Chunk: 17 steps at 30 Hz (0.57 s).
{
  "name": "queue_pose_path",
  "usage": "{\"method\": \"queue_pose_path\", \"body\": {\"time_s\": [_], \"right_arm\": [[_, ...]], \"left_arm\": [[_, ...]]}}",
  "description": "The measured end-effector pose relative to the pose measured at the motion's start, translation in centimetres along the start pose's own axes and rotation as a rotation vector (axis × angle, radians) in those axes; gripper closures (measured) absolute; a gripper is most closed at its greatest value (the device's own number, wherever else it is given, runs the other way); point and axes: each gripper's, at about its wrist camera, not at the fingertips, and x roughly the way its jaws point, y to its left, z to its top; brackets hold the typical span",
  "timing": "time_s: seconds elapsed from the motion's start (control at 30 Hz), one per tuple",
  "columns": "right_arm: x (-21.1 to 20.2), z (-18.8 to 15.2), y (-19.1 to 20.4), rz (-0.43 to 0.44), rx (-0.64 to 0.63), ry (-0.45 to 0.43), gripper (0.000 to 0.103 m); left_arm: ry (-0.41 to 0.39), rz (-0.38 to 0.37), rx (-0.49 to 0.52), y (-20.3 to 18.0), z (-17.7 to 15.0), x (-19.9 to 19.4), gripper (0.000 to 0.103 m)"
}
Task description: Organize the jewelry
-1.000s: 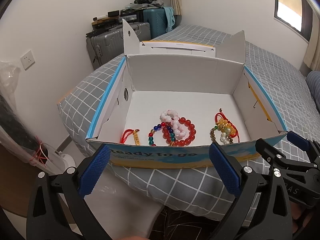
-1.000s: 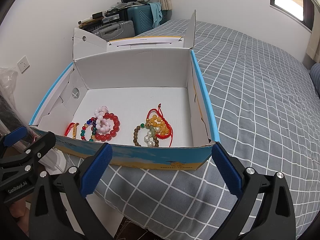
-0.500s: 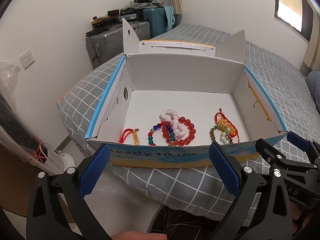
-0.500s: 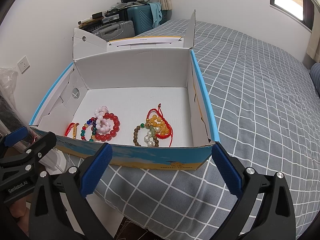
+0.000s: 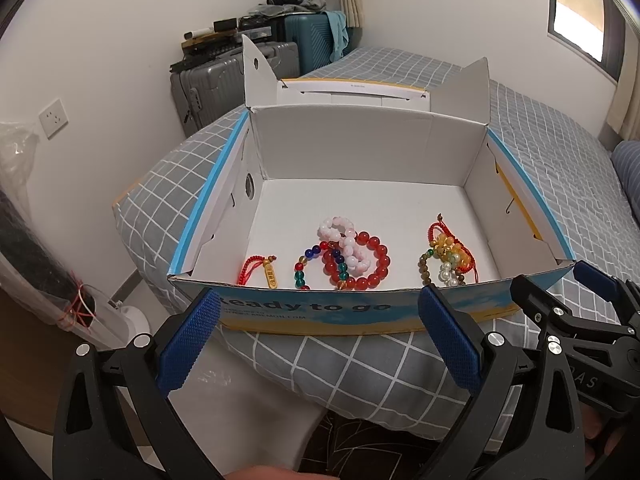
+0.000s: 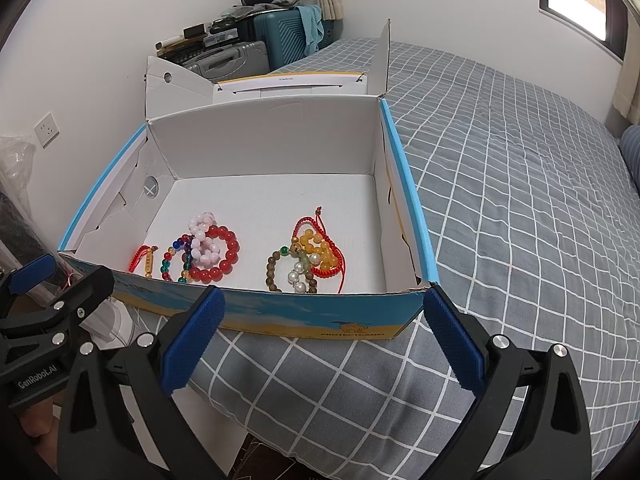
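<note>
Left gripper (image 5: 318, 342), right gripper (image 6: 320, 342): jaws apart, empty, short of box (image 5: 360, 148) near wall. Bracelets (image 5: 352, 256) in overlapping heaps on box floor, near side. Stage indeterminate: tangled heaps fit unsorted; all boxed fits finished.

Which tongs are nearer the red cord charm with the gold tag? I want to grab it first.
Left. The left tongs sit just outside the box front, almost facing the red cord charm; the right tongs sit further toward the box's right end.
</note>
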Motion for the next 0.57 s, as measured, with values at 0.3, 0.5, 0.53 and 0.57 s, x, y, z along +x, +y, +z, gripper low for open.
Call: {"method": "queue_pose_path", "body": {"time_s": [0.3,0.5,0.53,0.57], "right_arm": [[0.0,-0.02,0.03,0.0,0.001,0.0,0.007],[0.01,-0.03,0.11,0.001,0.002,0.001,0.007],[0.01,-0.02,0.05,0.0,0.001,0.001,0.007],[0.0,-0.04,0.09,-0.001,0.002,0.0,0.007]], "left_arm": [[-0.007,0.002,-0.007,-0.03,-0.06,-0.17,0.006],[-0.017,0.005,-0.01,0.07,-0.04,-0.35,0.006],[-0.018,0.005,-0.01,0.09,-0.02,-0.41,0.006],[-0.021,0.006,-0.009,0.11,-0.02,-0.47,0.006]]}}
